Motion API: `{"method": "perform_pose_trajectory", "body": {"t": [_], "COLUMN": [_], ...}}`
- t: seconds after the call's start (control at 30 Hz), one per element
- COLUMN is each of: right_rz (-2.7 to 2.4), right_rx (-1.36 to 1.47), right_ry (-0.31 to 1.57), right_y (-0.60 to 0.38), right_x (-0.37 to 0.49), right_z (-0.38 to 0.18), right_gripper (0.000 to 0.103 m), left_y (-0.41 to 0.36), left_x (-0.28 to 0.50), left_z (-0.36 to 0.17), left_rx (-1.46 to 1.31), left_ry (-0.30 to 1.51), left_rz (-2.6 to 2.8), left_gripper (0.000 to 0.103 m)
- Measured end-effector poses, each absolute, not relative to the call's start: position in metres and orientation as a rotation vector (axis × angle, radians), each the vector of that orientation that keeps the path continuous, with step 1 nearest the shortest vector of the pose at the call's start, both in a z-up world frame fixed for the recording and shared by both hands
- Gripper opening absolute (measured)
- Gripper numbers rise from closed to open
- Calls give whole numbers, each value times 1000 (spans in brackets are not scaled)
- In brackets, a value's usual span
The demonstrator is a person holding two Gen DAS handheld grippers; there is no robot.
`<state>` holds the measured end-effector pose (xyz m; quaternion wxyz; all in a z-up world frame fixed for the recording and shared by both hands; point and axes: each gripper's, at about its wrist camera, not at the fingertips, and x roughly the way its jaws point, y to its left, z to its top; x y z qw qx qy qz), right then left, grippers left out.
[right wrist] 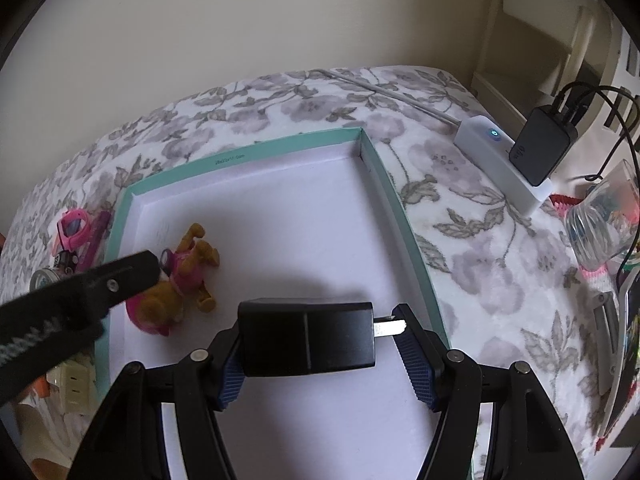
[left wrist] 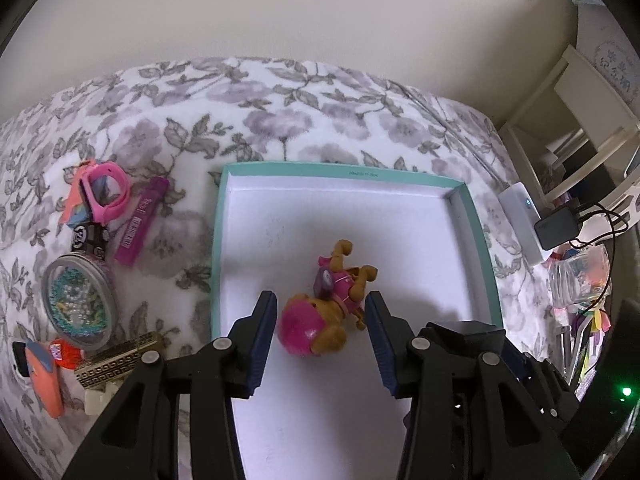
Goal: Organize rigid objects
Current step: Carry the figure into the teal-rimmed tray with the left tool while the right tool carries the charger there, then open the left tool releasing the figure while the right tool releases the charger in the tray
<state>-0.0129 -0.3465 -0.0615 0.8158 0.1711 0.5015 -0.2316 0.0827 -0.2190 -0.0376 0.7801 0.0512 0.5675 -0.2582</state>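
Note:
A teal box with a white inside [left wrist: 218, 216] [right wrist: 384, 184] lies on the floral bedspread. A brown and pink toy dog [left wrist: 332, 304] [right wrist: 180, 284] lies on its side in the box. My left gripper [left wrist: 320, 312] is open, its fingers on either side of the dog, apart from it. My right gripper [right wrist: 320, 344] is shut on a black plug adapter [right wrist: 308, 336], held lengthwise just above the box floor; the adapter's metal prong [right wrist: 390, 326] rests against the right finger. The adapter also shows in the left wrist view [left wrist: 464, 328].
Left of the box lie a pink watch [left wrist: 108, 192], a purple tube [left wrist: 140, 224], a round glitter tin [left wrist: 78, 300], a gold bar [left wrist: 120, 360], an orange piece [left wrist: 44, 376] and a cream plug [right wrist: 74, 388]. At right are a white power strip [right wrist: 504, 164] with a black charger [right wrist: 544, 148], a clear jar [right wrist: 604, 220] and cables.

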Motion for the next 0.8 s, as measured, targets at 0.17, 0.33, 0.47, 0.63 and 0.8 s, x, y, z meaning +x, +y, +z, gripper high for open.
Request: {"method": "perform_pose_trajectory", "body": {"t": [0.17, 0.33, 0.47, 0.63, 0.8], "right_rz": [-486, -484, -484, -479, -470], "right_rx": [331, 315, 311, 302, 275], "right_ry": [1071, 1077, 1076, 1058, 1055], "right_y": [-341, -338, -337, -336, -330], "right_x": [-11, -10, -10, -10, -11], "right_z": [-61, -62, -62, -58, -57], "right_gripper": [70, 70, 72, 79, 85], "left_y": [-209, -199, -191, -178, -164], "left_x": [83, 84, 84, 83, 83], "left_z": [-32, -34, -36, -34, -30], "left_rx": [119, 105, 94, 73, 65], "left_ry": [1205, 1206, 1199, 1183, 1157], "left_rz": [-531, -506, -484, -453, -405], "left_gripper": [67, 67, 78, 84, 88]}}
